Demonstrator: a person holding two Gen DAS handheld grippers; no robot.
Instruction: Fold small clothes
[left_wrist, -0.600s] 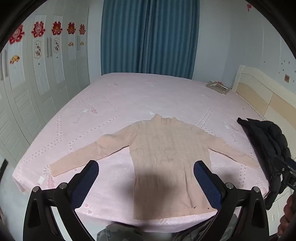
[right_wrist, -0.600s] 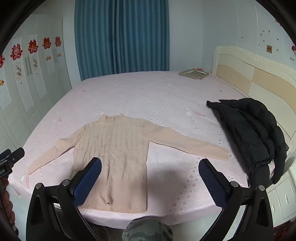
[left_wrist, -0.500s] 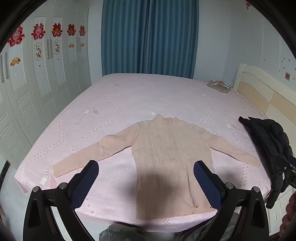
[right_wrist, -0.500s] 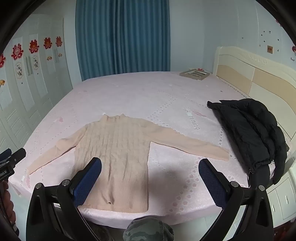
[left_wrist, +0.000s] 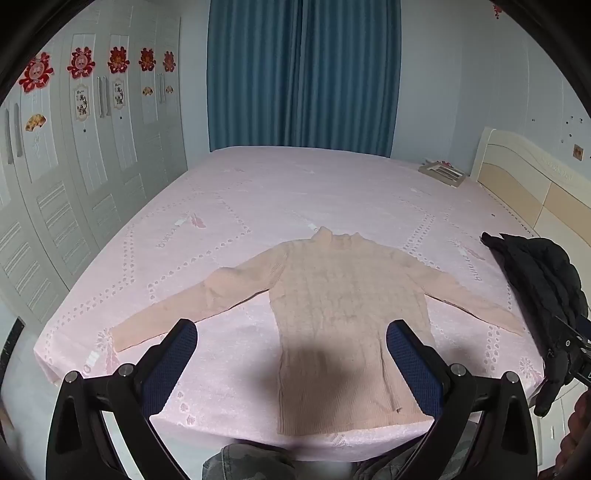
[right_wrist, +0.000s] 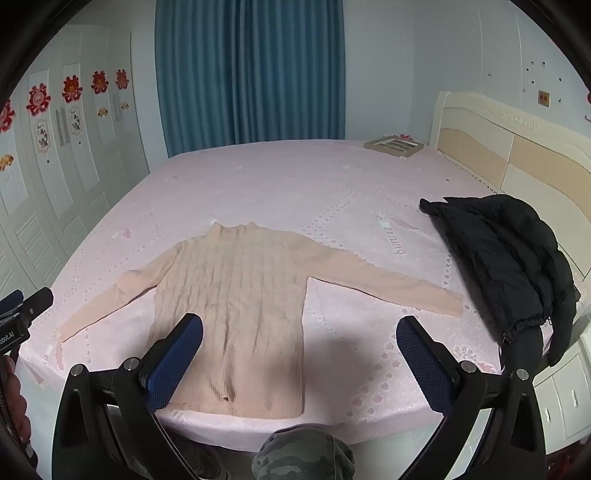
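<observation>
A peach cable-knit sweater lies flat, face up, on the pink bed, sleeves spread wide, hem at the near edge. It also shows in the right wrist view. My left gripper is open and empty, held above the near edge of the bed over the sweater's lower left side. My right gripper is open and empty, above the sweater's lower right side and the bare sheet beside it. Neither touches the cloth.
A black puffy jacket lies at the bed's right edge by the cream headboard. A flat box sits at the far corner. White wardrobes line the left wall; blue curtains hang behind.
Both grippers have risen and pulled back slightly, so the bed and sweater sit a little lower and farther in view. The sweater has not moved. Both stay open.
</observation>
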